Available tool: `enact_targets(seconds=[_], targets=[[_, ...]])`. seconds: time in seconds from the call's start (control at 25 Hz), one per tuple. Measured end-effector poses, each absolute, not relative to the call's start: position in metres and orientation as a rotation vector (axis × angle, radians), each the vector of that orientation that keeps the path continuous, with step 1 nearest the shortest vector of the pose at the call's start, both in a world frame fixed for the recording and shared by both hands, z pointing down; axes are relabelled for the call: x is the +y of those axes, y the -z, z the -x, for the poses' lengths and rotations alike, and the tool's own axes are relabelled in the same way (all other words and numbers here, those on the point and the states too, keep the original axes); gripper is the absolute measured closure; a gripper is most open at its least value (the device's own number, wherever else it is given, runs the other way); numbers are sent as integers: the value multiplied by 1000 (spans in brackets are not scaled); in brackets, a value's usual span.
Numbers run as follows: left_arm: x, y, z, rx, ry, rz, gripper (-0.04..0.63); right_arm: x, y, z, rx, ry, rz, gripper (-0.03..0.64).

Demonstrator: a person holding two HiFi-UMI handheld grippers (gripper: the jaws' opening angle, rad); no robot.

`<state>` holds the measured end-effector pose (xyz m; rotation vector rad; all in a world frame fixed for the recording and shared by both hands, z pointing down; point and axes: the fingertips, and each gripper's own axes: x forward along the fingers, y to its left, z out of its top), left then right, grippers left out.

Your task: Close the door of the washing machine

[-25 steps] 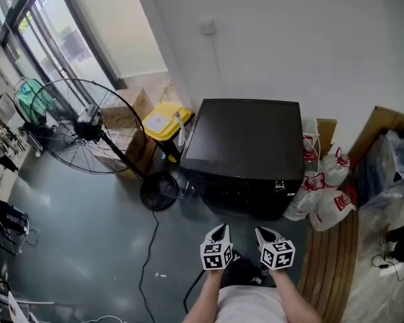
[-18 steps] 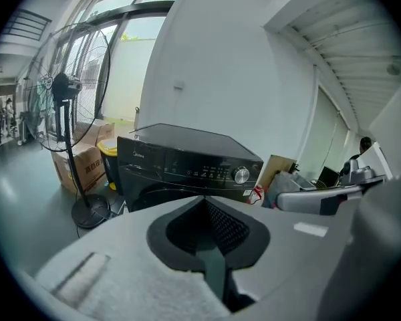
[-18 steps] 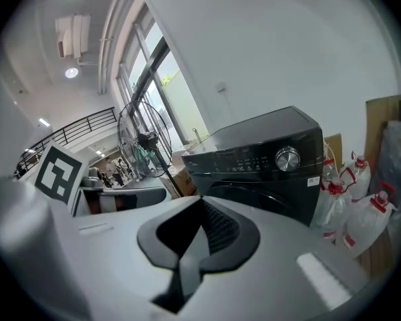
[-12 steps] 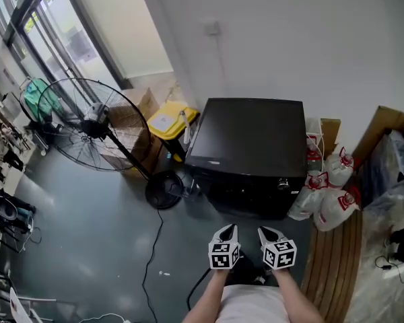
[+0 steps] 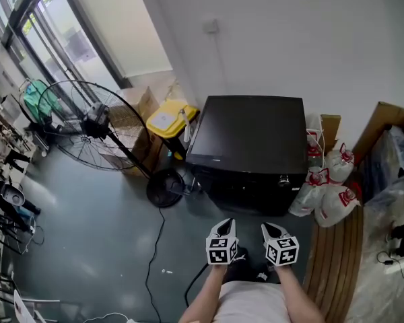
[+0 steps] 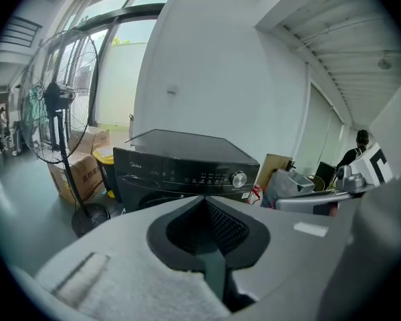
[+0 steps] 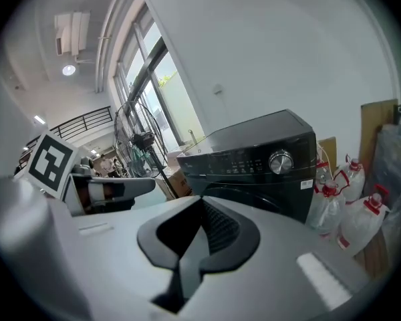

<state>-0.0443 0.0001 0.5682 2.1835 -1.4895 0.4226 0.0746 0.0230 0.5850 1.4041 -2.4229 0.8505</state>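
Observation:
A black front-loading washing machine (image 5: 249, 147) stands against the white wall. Both gripper views show its control panel with a silver knob (image 6: 239, 179), (image 7: 281, 161). Its round door, below the panel, is mostly hidden behind my jaws, so I cannot tell how it stands. My left gripper (image 5: 222, 226) and right gripper (image 5: 269, 229) are held side by side a short way in front of the machine, apart from it. Both point at it, slightly downward. Both are shut with nothing between the fingers, as seen on the left gripper (image 6: 204, 200) and the right gripper (image 7: 202, 204).
A large standing fan (image 5: 87, 126) with a round base (image 5: 165, 188) stands left of the machine. A yellow bin (image 5: 167, 121) and cardboard boxes (image 5: 131, 110) sit behind it. White jugs (image 5: 326, 187) and a wooden board (image 5: 333, 247) lie on the right. A cable (image 5: 151, 247) crosses the grey floor.
The head view has shifted slightly, so the fan and the machine sit a little differently in the picture. Both grippers stay shut, side by side in front of the machine.

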Motion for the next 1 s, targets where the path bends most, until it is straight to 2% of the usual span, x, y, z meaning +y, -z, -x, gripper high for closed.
enact_targets(seconds=[1.0], targets=[[9, -583, 46, -1525, -445, -2149, 591, 26, -595, -94, -2398, -798, -1397, 615]])
